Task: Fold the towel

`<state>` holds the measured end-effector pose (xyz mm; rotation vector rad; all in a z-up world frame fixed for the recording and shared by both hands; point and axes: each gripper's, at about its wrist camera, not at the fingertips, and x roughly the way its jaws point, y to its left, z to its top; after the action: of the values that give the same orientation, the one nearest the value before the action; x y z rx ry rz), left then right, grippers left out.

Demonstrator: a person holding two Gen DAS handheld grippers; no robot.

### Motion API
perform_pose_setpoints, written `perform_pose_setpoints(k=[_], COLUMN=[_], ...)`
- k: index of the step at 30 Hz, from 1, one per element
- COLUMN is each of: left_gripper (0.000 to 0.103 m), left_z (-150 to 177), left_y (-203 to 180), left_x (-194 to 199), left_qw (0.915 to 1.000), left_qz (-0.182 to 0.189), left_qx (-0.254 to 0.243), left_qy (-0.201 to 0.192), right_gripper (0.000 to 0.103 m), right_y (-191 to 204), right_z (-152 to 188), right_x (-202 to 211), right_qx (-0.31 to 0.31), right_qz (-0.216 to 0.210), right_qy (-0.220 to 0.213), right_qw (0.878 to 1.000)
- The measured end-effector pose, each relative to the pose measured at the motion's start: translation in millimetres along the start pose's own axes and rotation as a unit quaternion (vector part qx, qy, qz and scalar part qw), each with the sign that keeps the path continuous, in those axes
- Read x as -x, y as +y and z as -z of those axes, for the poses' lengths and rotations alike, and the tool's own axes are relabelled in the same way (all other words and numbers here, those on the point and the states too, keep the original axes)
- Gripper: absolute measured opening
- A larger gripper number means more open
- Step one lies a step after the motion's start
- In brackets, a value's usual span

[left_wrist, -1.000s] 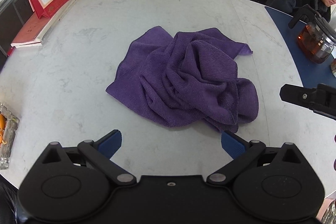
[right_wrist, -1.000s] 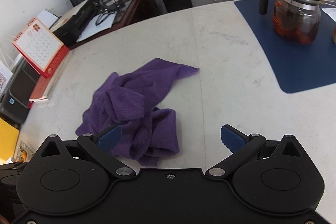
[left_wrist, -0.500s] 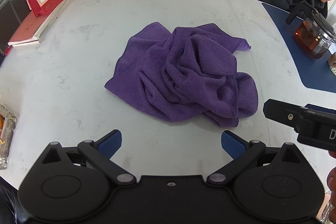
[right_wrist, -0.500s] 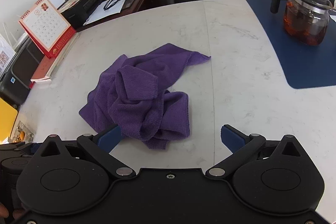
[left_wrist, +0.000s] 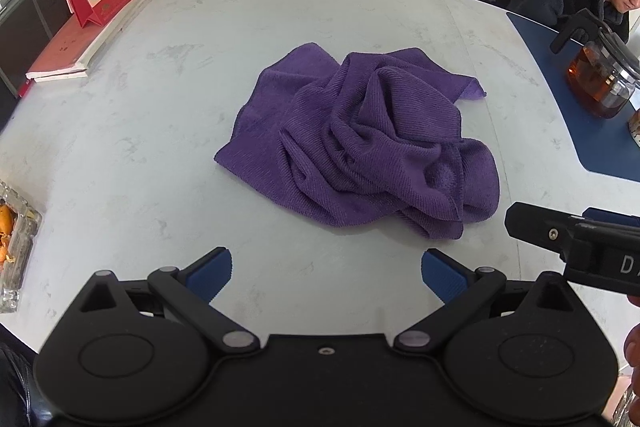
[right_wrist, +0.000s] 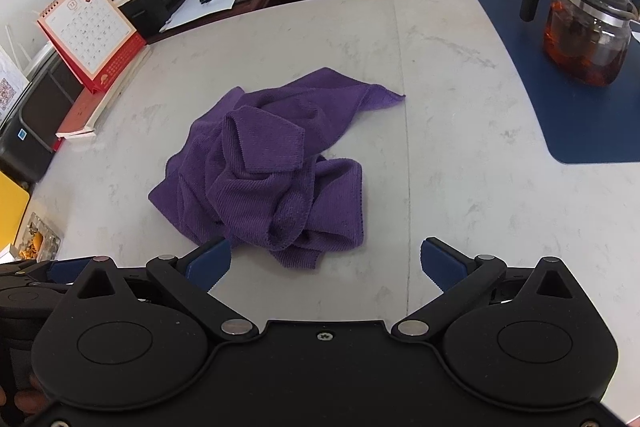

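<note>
The towel (left_wrist: 360, 151) lies crumpled in a loose purple heap near the middle of the table (left_wrist: 160, 131), with creases running every way, one corner trailing out flat on its far right side and a flap turned over on top. It is not folded as it lies. The left gripper (left_wrist: 326, 267) hangs just short of the heap's near edge with its blue pads spread wide and nothing between them; the right gripper (right_wrist: 325, 259) sits likewise spread and empty, its left pad almost at the towel's near hem, though whether it touches the cloth I cannot tell. Judging by this, the step in hand is the approach for a grasp. A fold needs a flat cloth, so the next move likely calls for finding two corners or a clean edge in the bunch, pinching one with each gripper and drawing them apart to spread the towel out; the trailing far corner and the near hem look the easiest to reach, while the other corners are buried in the folds. As for containers, a glass teapot (right_wrist: 584, 39) stands on a blue mat (right_wrist: 580, 123) well to the right, holding dark reddish tea, and a clear glass dish (left_wrist: 16, 243) at the left table edge holds orange scraps, perhaps peel.
</note>
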<state>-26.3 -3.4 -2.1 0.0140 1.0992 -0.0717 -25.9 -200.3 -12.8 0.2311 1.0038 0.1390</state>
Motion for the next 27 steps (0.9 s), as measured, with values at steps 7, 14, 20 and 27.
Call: perform_pose_setpoints(k=[7, 14, 20, 27], left_gripper=[0.102, 0.102, 0.102, 0.102], left_z=[5, 6, 7, 7], left_y=[-4, -7, -11, -12], left_x=[0, 0, 0, -1], left_qw=[1.0000, 0.9999, 0.9998, 0.9997], left_qz=[-0.004, -0.005, -0.006, -0.010], left_qx=[-0.008, -0.012, -0.016, -0.018], left_qy=[0.003, 0.004, 0.006, 0.008], right_gripper=[0.103, 0.103, 0.103, 0.103], right_y=[-1, 1, -7, -9], right_z=[3, 5, 6, 6], right_x=[3, 7, 5, 2], right_qx=[-0.002, -0.006, -0.007, -0.022], right_qz=[0.006, 0.010, -0.002, -0.023], right_qy=[0.007, 0.009, -0.012, -0.007], right_qw=[1.000, 1.000, 1.000, 0.999])
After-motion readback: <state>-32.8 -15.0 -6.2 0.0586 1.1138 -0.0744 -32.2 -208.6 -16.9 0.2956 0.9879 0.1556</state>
